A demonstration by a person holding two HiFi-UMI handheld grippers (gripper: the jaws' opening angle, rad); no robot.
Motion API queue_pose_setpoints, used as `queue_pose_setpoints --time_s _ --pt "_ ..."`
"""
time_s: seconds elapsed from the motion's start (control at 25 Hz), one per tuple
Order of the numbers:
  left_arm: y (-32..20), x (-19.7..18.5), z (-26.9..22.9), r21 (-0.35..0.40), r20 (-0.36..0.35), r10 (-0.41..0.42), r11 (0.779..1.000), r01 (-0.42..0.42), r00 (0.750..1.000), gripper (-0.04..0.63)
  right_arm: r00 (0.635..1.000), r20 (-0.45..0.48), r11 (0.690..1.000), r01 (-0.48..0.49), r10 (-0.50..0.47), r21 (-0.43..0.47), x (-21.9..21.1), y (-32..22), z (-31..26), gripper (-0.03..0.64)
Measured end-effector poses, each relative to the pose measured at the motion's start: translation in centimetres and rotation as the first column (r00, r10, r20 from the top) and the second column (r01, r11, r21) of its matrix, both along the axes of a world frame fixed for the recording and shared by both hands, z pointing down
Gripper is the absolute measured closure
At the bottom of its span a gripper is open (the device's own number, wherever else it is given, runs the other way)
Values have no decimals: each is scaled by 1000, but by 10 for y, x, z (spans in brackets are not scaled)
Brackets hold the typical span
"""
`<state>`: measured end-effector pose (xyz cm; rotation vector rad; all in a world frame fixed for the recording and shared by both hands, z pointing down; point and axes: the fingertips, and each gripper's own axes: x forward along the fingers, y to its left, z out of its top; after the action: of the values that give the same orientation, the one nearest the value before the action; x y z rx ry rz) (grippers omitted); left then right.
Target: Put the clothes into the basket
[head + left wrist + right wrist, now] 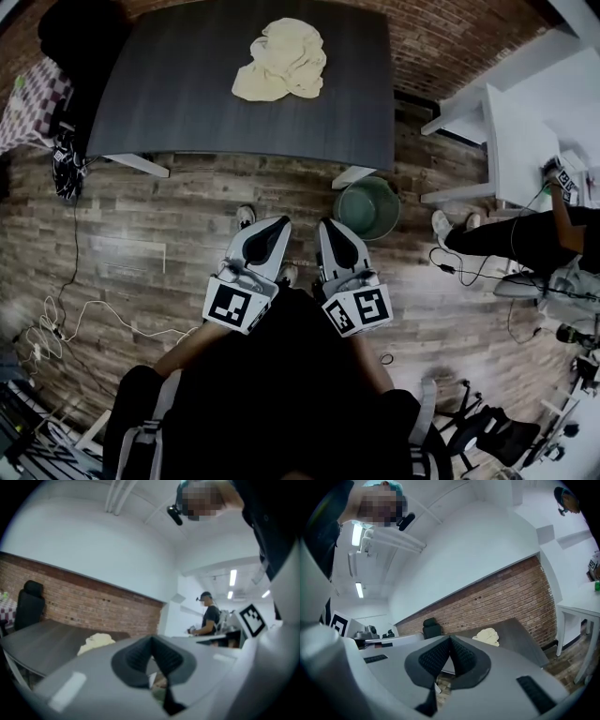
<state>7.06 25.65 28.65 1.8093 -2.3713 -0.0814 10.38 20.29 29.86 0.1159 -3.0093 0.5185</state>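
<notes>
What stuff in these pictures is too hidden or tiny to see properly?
Basket: head view, small and dim inside; whether it is empty is unclear.
Clothes: head view, bunched on the table; one piece or several, cannot tell.
Clothes, left gripper view: the left tool hides their lower edge.
Person at the right: head view, cut off by the picture's edge.
</notes>
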Motion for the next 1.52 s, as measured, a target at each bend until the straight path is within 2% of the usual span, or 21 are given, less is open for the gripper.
queue_pose_setpoints --time_s 0.24,0.36,0.68,0.96,1.16,1.32,1.52 --pt "-3 -54 9 -2 -23 -19 1000 19 1000 592 1000 -25 1000 -11 10 -19 -41 -6 10 611" --pt "-5 -83 7 21 -43 -32 999 33 999 592 999 -44 1000 -6 5 -16 -66 -8 13 611" --pt "-7 -144 7 34 -57 21 999 -19 998 592 998 -65 1000 -22 23 9 -141 -9 6 611" --pt "-12 -187 2 53 -54 81 996 -78 995 592 994 -87 997 -68 71 40 -188 -14 0 611" --pt "-3 -216 4 58 -90 93 994 -88 992 592 989 -109 994 -97 102 51 -213 -14 -1 611" --pt "-1 -237 8 62 -74 83 995 -79 994 592 989 -102 993 -100 107 65 -228 -12 -3 611" --pt "1 -247 5 65 -93 59 996 -53 994 592 990 -107 993 -89 97 73 -237 -12 -5 611"
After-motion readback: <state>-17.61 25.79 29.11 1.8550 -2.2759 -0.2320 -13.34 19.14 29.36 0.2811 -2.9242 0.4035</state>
